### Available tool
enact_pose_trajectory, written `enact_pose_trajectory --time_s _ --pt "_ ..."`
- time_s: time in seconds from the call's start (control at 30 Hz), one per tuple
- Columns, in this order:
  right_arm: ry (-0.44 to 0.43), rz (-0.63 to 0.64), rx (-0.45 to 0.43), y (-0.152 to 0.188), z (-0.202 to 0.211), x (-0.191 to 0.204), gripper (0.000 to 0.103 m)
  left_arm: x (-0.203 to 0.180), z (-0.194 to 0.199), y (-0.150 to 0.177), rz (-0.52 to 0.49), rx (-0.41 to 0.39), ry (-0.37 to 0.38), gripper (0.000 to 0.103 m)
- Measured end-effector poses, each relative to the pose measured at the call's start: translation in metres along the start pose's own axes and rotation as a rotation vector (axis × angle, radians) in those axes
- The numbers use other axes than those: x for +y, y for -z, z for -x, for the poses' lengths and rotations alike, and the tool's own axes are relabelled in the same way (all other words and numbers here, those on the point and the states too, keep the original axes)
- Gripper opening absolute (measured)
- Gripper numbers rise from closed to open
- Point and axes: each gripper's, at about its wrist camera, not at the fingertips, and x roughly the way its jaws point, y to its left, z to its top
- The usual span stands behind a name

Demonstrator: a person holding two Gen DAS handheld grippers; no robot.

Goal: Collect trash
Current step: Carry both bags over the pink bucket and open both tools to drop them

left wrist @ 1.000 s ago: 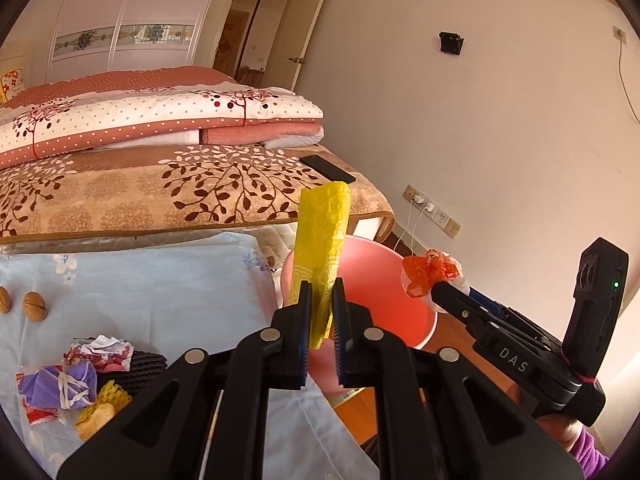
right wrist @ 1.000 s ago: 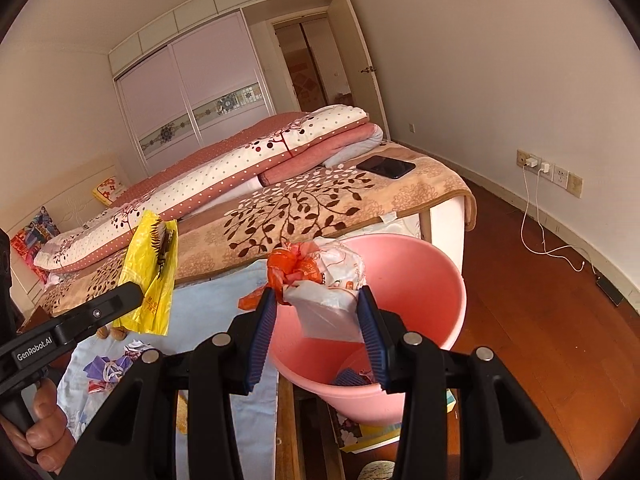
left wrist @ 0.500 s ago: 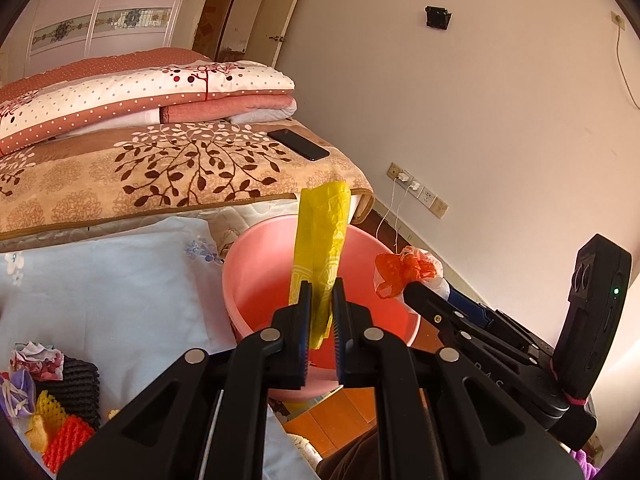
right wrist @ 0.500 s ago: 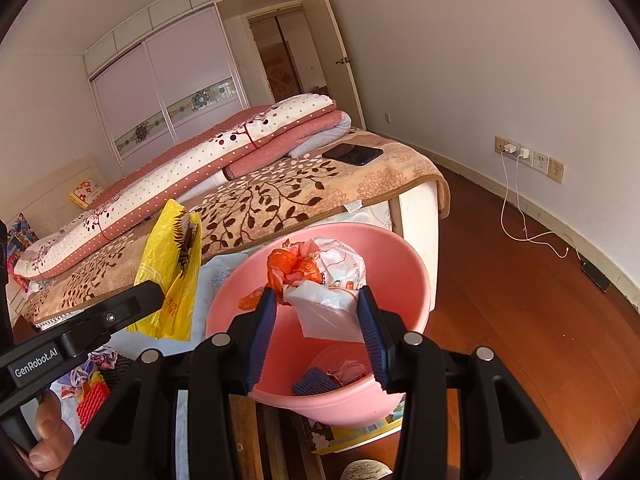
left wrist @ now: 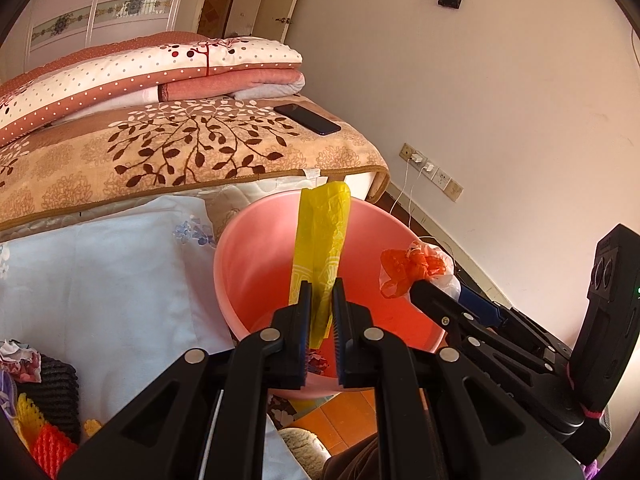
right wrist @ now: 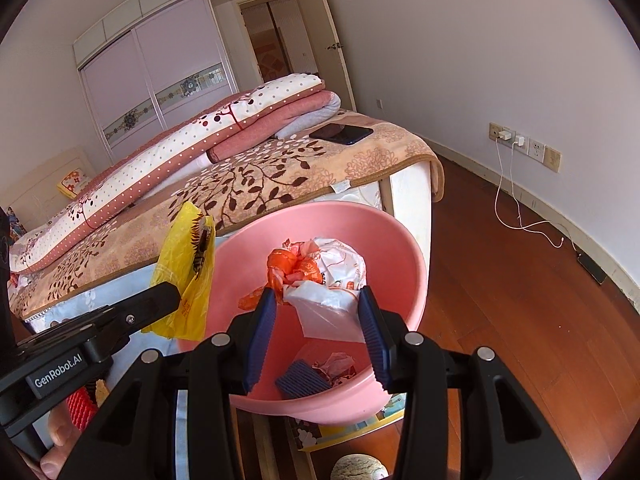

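Note:
My left gripper (left wrist: 319, 300) is shut on a yellow plastic bag (left wrist: 322, 236), which stands up over the pink basin (left wrist: 240, 264). The same bag (right wrist: 188, 280) shows in the right wrist view, with something dark inside. My right gripper (right wrist: 318, 312) is shut on a white and orange plastic bag (right wrist: 324, 276) and holds it above the pink basin (right wrist: 400, 248). The basin holds a blue ridged piece (right wrist: 300, 378) and crumpled wrappers (right wrist: 334, 362). The right gripper (left wrist: 416, 286) with its orange bag (left wrist: 412, 266) sits over the basin's right rim.
A light blue cloth (left wrist: 100, 272) covers the table at left, with more trash (left wrist: 36, 408) at its near left corner. A bed with a brown leaf blanket (left wrist: 180, 148) and a black phone (left wrist: 307, 119) lies behind. Wooden floor (right wrist: 500, 280) and charger cables (right wrist: 516, 200) lie to the right.
Both grippers have moved forward and down over the pink basin, still holding their bags. The basin now fills more of both views.

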Motion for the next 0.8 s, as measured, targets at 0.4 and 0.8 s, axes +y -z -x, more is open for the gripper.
enact_pose_trajectory --time_s 0.4,0.8 --pt "0.015 -0.010 0.008 0.001 -0.005 -0.004 0.043 0.009 -0.004 0.001 0.046 0.025 0.000 0.036" --pt "0.038 -0.023 -0.001 0.001 0.001 -0.004 0.056 0.005 0.011 0.001 0.032 0.008 0.010 0.036"
